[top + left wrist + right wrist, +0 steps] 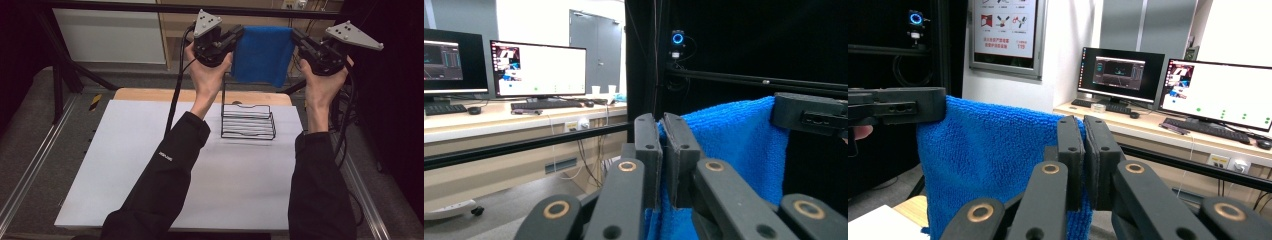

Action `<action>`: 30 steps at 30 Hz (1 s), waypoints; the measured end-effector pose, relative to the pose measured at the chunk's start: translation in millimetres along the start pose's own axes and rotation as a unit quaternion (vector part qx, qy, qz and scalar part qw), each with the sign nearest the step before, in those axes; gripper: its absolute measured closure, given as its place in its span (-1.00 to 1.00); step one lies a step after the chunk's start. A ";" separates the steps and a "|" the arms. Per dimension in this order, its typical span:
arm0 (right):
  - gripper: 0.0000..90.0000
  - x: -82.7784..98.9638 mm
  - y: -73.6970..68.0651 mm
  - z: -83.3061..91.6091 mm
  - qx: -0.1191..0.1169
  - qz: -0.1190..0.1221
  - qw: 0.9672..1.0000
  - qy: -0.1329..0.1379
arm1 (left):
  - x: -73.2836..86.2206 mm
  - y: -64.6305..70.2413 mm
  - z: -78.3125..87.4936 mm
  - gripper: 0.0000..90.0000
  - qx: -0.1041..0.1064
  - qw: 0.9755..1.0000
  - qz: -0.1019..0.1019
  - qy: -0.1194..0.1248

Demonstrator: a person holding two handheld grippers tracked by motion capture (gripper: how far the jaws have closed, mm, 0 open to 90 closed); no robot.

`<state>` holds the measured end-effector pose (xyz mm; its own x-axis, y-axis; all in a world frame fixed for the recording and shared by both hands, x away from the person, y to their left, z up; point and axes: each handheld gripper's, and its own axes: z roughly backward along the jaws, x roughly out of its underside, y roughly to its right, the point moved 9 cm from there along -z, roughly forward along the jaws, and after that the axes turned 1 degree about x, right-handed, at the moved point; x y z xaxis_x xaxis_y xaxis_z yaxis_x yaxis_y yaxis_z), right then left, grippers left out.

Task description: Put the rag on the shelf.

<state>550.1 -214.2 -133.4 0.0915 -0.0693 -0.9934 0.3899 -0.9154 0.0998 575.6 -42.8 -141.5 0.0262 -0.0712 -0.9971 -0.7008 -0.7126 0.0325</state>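
**Blue towel stretched between two raised grippers, above the wire rack**

Sleeved forearms come in nearest the high camera, from 6 o'clock, and rise toward 12 o'clock, each hand carrying a gripper lifted well clear of the table.

Largest in the scene is the white table top [150,165], flat, matte and bare apart from one object; a strip of pale wood shows along its far edge. Next comes the blue towel [262,52], a soft, looped terry cloth hanging as a rough rectangle. Its top hem runs level from 9 o'clock to 3 o'clock between the two grippers, and the rest drapes straight down toward 6 o'clock, slack and slightly folded at the lower corner.

Below the towel, at about its 7 o'clock, the wire rack [248,121] stands on the table: thin black metal rod, rigid, an open tray of parallel bars with a taller upright at its left end. Towel and rack are apart, with air between the hem and the wires.

The left gripper [235,36] pinches the towel's left top corner; in the left gripper view its black jaws [669,150] stand nearly together with blue pile squeezed between them. The right gripper [298,39] clamps the right top corner the same way [1083,150].

Judging from this, the coming move depends on the towel's long axis lying crosswise over the rack, which sits nearer the left hand; both hands would have to descend together.
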 end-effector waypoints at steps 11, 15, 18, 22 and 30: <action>0.93 15.4 7.5 -16.5 0.000 -0.007 1.000 -0.011 | 14.3 -10.7 -11.4 0.90 -0.007 1.000 -0.003 -0.010; 0.93 22.5 8.3 -19.8 0.001 -0.002 1.000 -0.012 | 24.1 -13.7 -13.7 0.90 -0.007 1.000 -0.008 -0.017; 0.93 30.6 8.7 -22.2 -0.002 -0.001 1.000 -0.019 | 33.5 -15.7 -13.9 0.90 -0.006 1.000 -0.010 -0.023; 0.93 45.3 7.3 -23.8 -0.002 0.002 0.999 -0.035 | 47.9 -17.7 -12.9 0.90 -0.005 0.999 -0.012 -0.036; 0.93 68.1 6.0 -21.0 -0.009 -0.003 0.998 -0.062 | 65.9 -16.2 -8.2 0.90 0.000 0.998 -0.019 -0.052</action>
<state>577.9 -216.1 -199.3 -0.0247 -0.1129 -0.9933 0.4062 -0.9090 0.0932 594.5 -41.7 -207.2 -0.0210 0.0282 -0.9994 -0.7013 -0.7129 -0.0053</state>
